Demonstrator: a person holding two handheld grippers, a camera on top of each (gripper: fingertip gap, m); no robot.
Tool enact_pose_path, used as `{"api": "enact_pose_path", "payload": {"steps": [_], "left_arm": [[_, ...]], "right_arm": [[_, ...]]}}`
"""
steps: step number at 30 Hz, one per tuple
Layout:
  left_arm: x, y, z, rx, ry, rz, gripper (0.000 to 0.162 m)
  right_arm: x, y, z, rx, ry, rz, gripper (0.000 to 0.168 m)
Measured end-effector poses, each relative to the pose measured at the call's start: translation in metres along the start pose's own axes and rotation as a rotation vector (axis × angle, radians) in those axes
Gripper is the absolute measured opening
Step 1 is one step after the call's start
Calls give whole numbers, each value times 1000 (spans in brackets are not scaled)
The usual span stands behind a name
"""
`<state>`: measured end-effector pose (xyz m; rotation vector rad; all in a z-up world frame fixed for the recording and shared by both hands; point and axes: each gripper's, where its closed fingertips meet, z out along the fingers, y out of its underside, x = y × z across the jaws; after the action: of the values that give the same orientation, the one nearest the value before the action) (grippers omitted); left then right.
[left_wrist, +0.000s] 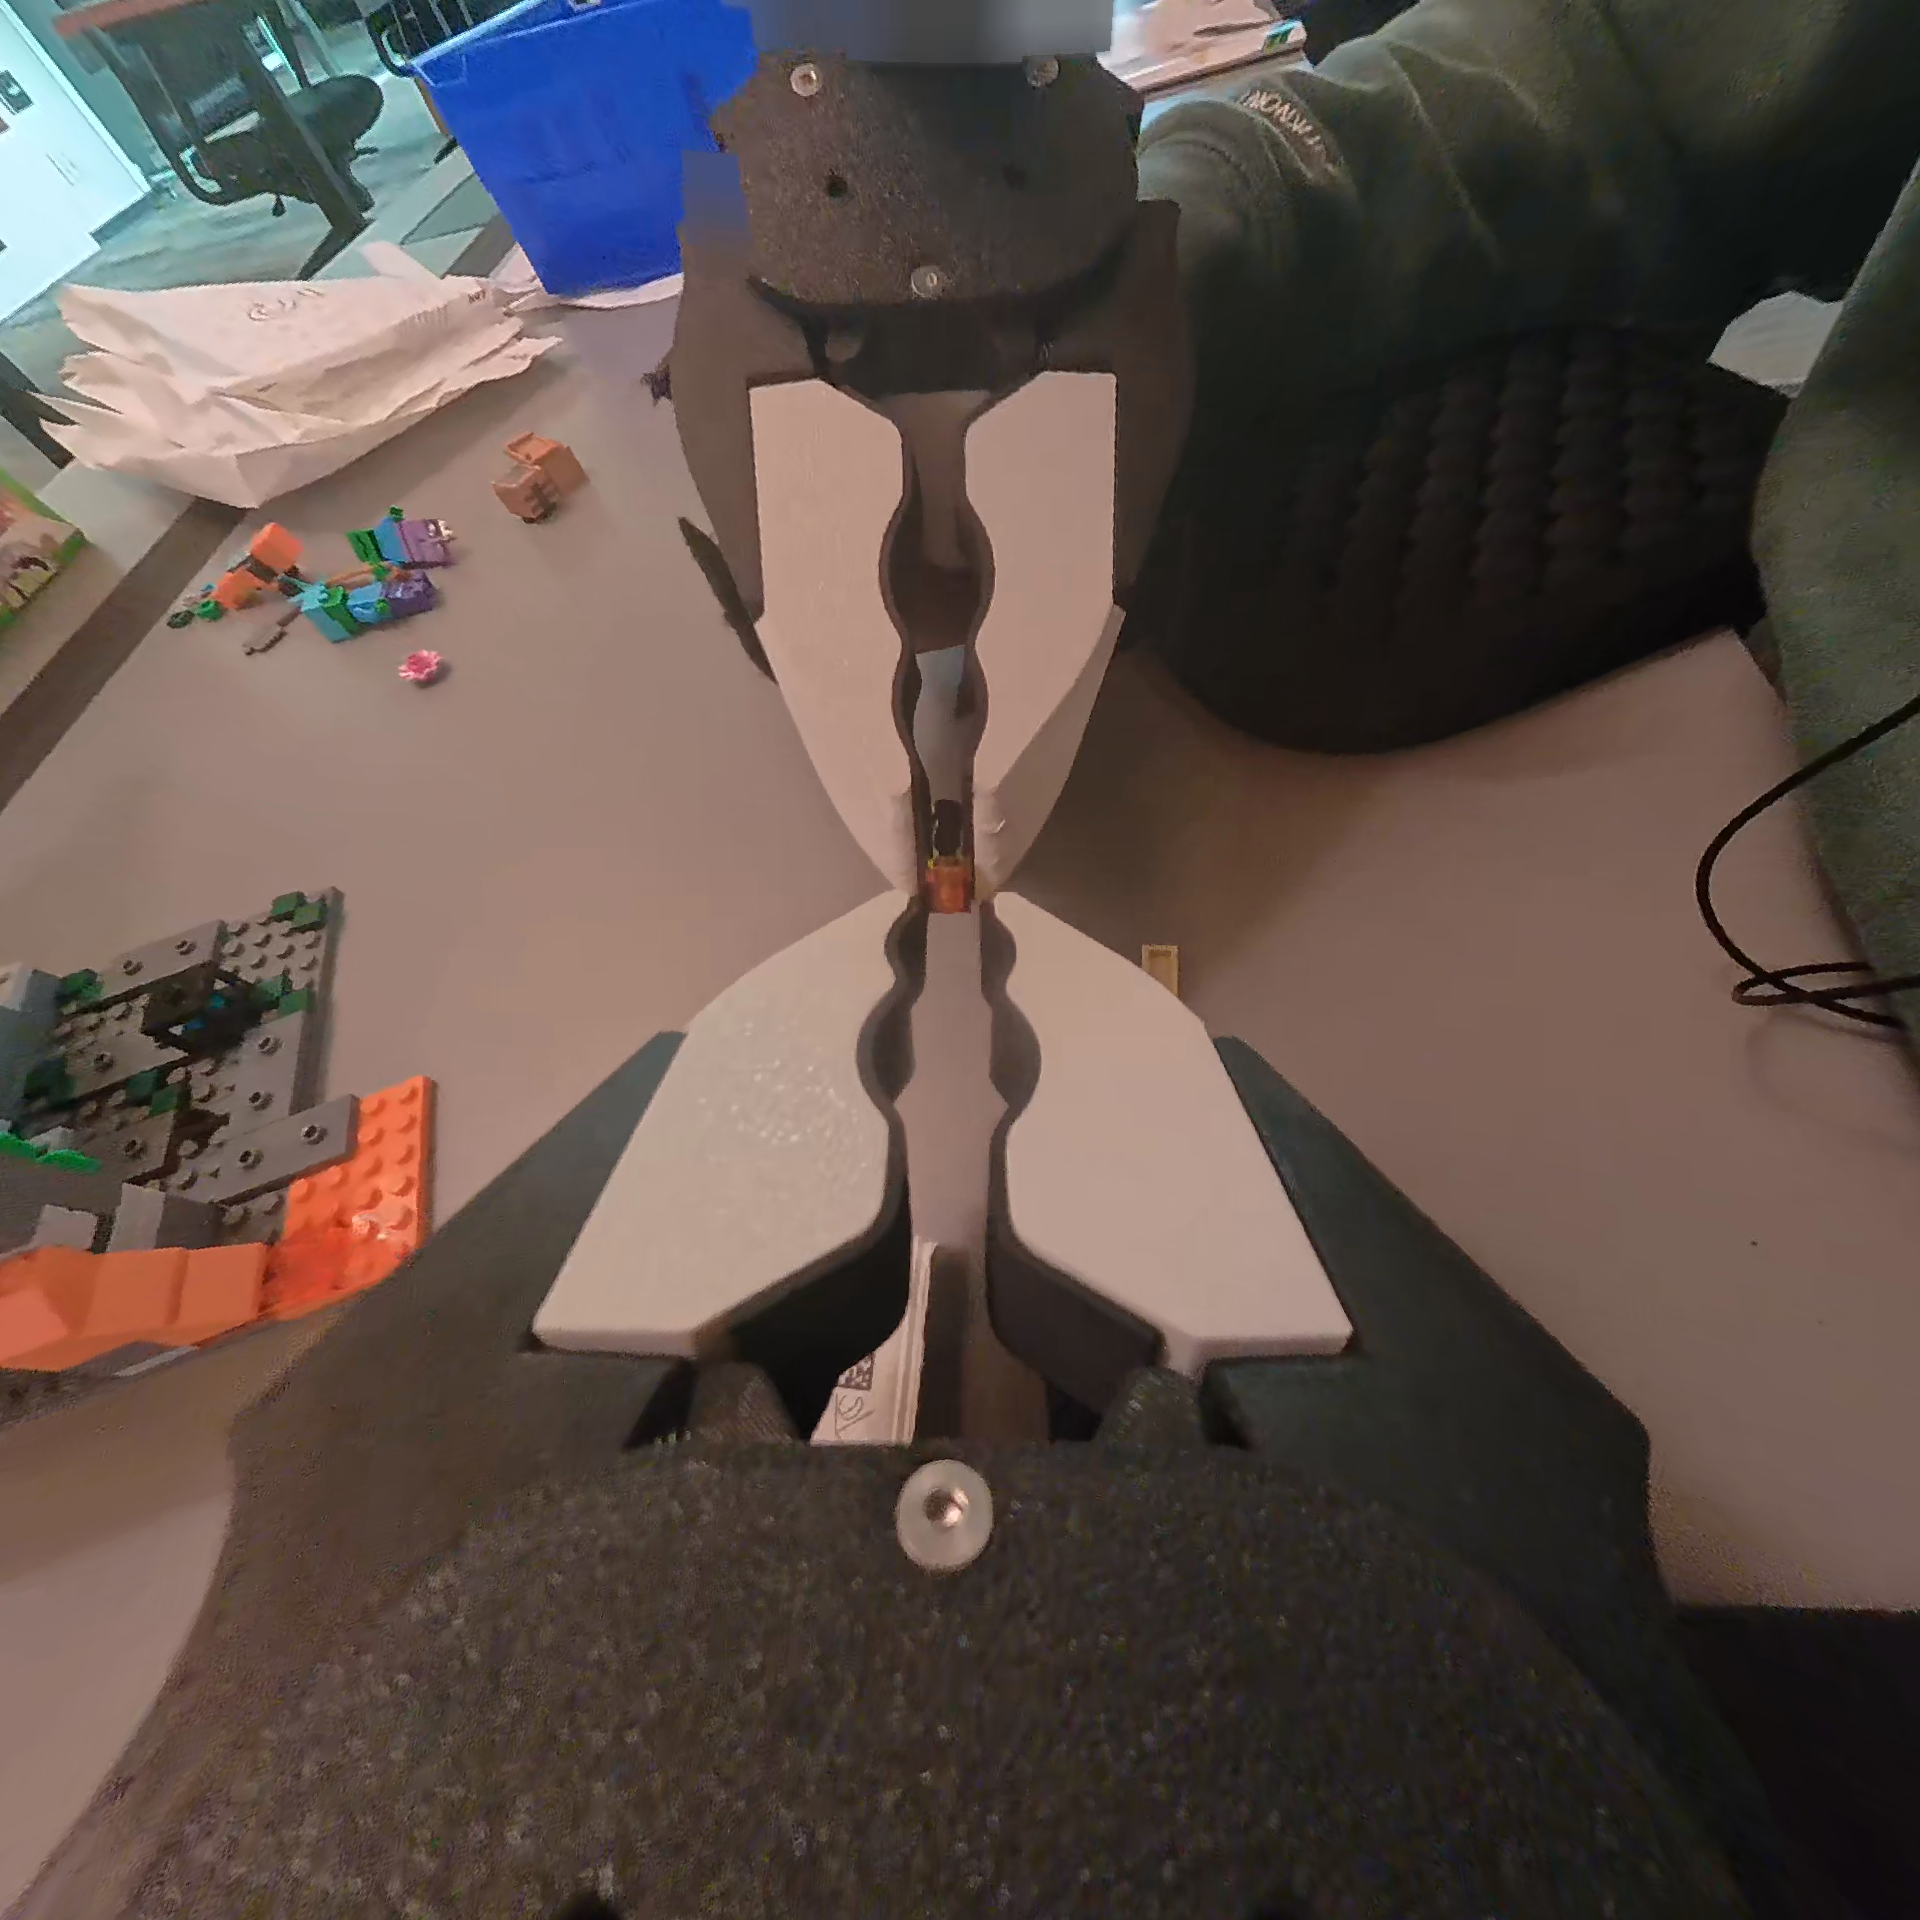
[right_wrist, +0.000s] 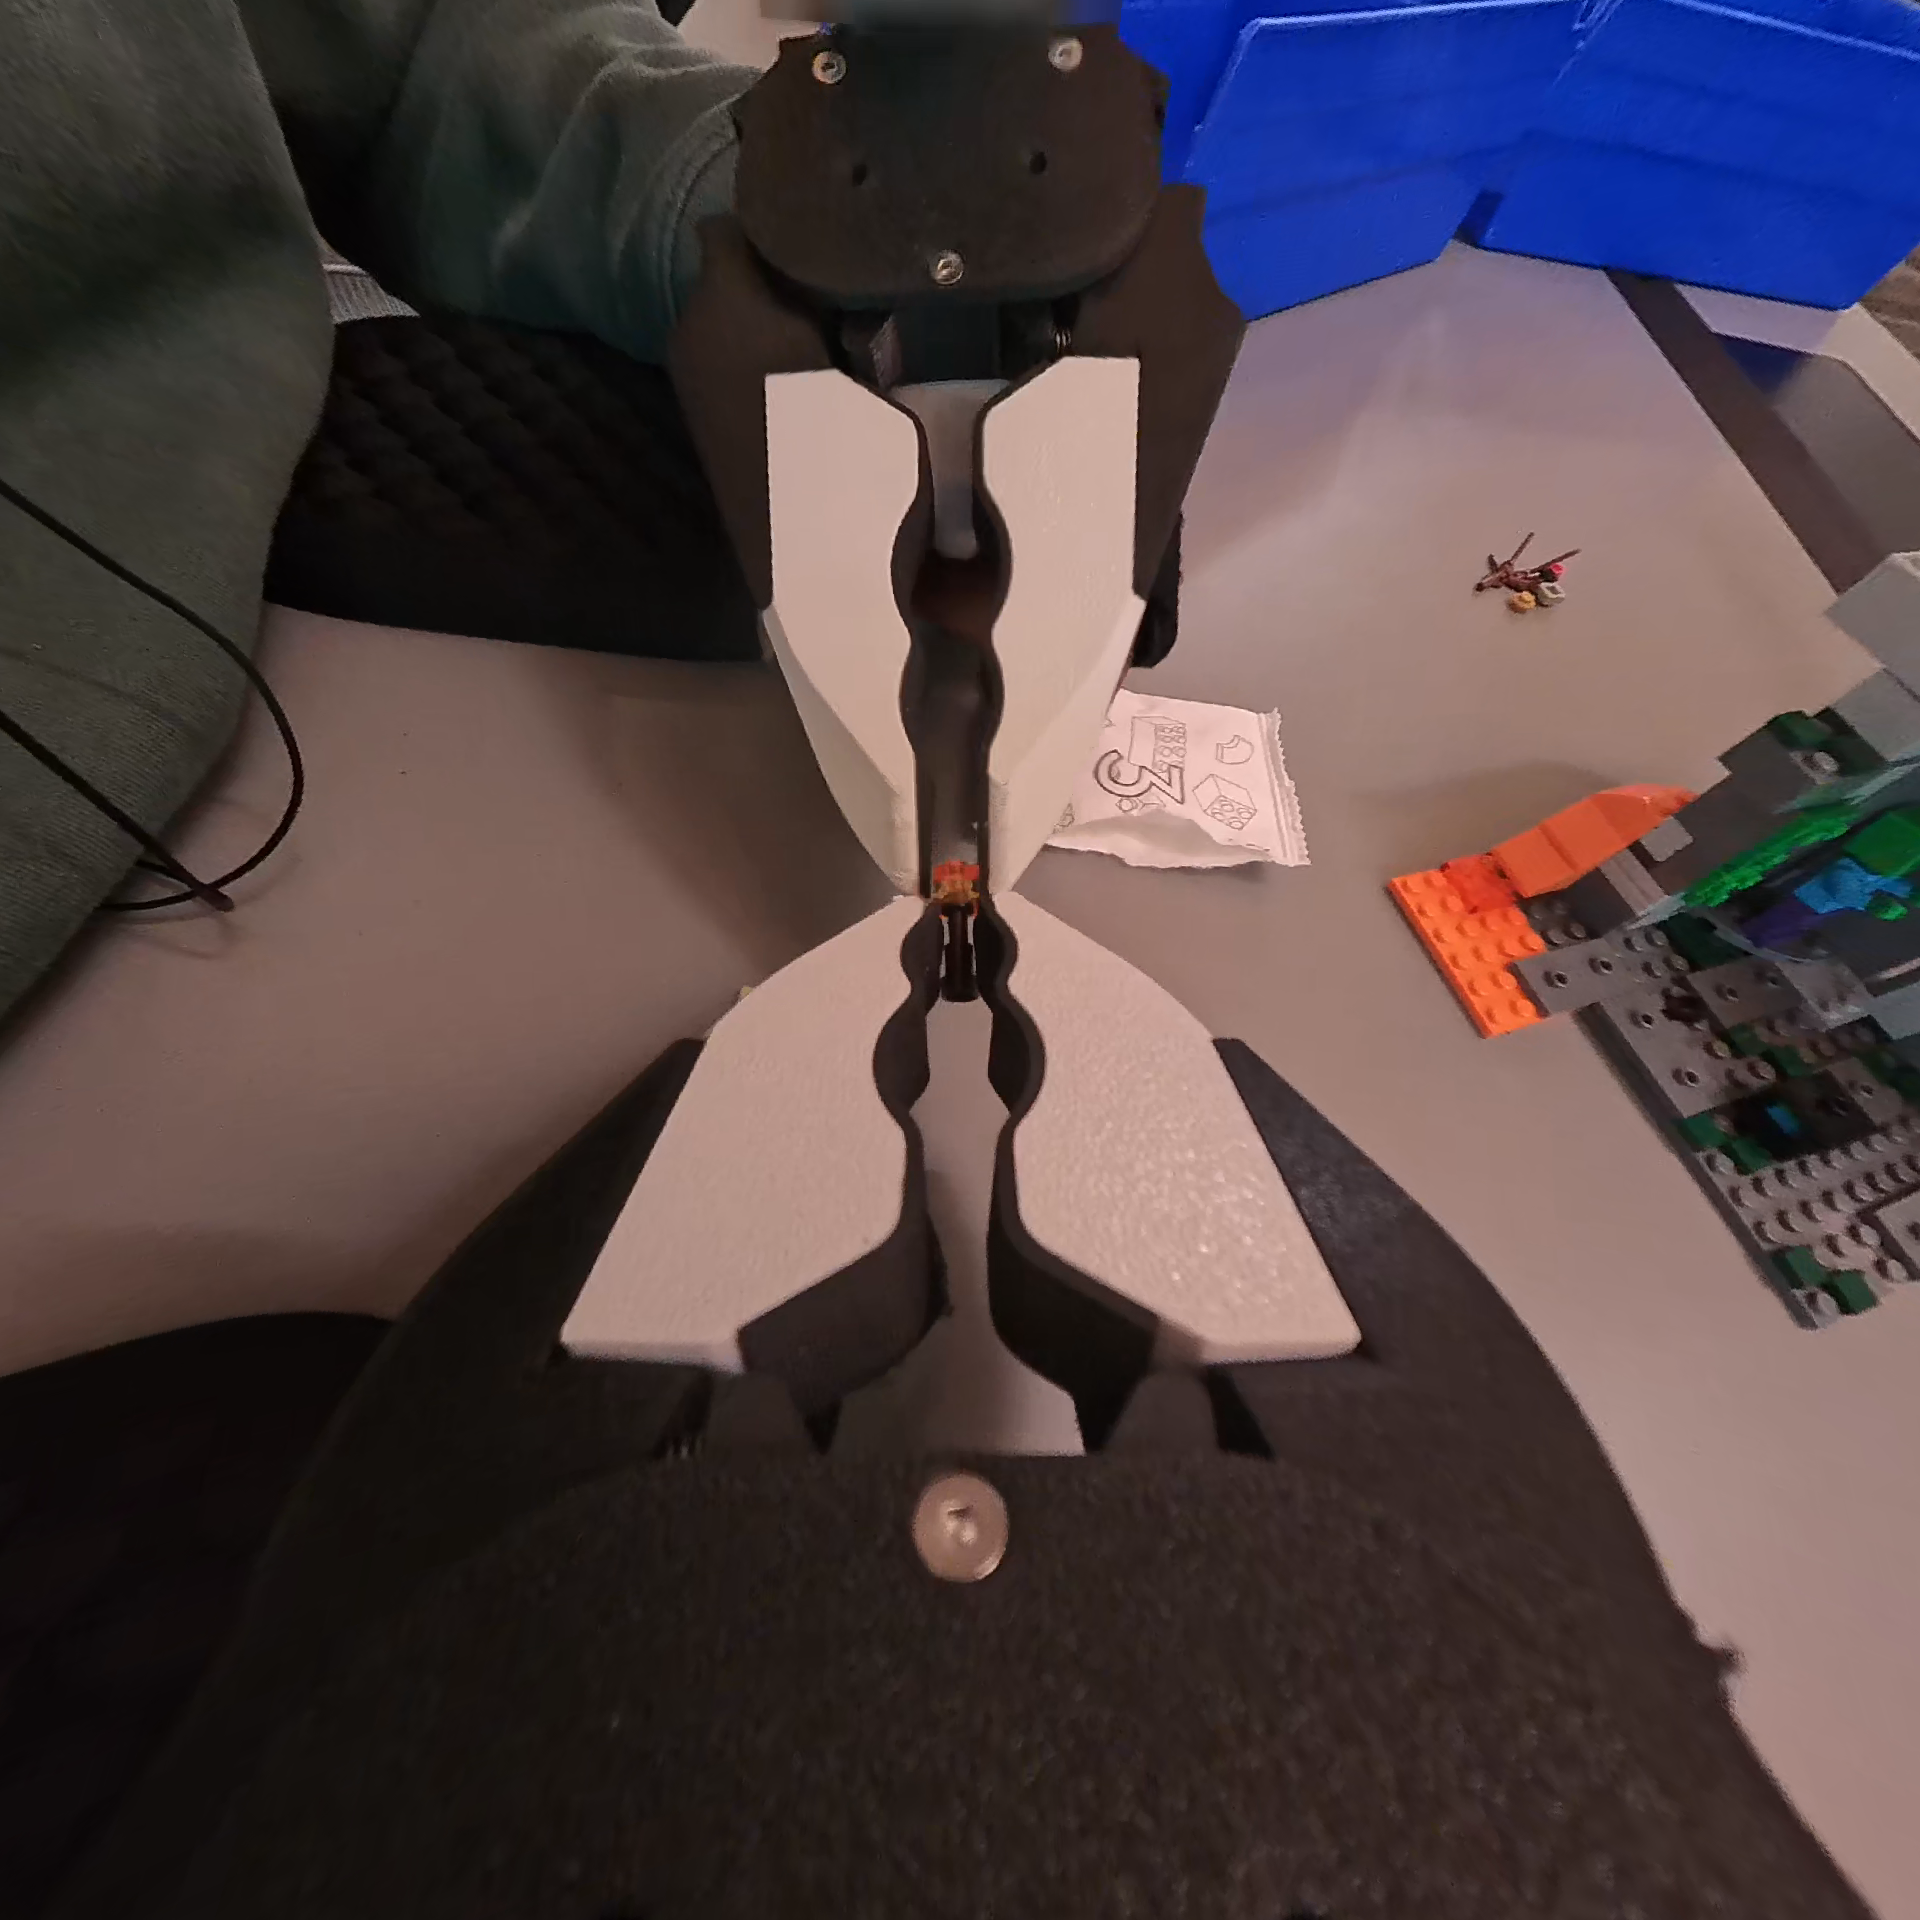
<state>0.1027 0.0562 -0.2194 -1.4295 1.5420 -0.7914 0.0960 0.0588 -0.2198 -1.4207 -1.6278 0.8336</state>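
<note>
Orange piece (left_wrist: 948, 891) pinched between grippers; brick build (right_wrist: 1704, 1039) near, apparently untouched.

The right tool (right_wrist: 954, 940) is seen at the lower centre, nearly closed on a small dark piece (right_wrist: 956, 961). Tip to tip with it, the left tool (right_wrist: 956, 868) is met at the upper centre, pinching an orange stud (right_wrist: 954, 881). A brick build (right_wrist: 1704, 1018) is set at right on the grey counter (right_wrist: 468, 935).

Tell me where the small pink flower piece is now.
In the left wrist view, the pink flower piece lies on the grey table, left side, just below the colourful loose bricks.
</note>
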Motion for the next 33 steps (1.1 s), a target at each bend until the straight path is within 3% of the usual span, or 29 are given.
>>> {"api": "enact_pose_path", "payload": {"steps": [26,30,33], "left_arm": [[5,-11,-6,43,48,-40,5],[-8,-13,-18,75,9,-71,0],[-9,-8,-12,61,-15,-49,0]], "right_arm": [[-6,-7,-8,36,-59,31,5],[11,-5,-23,54,-7,55,5],[6,-2,-15,28,-17,47,5]]}}
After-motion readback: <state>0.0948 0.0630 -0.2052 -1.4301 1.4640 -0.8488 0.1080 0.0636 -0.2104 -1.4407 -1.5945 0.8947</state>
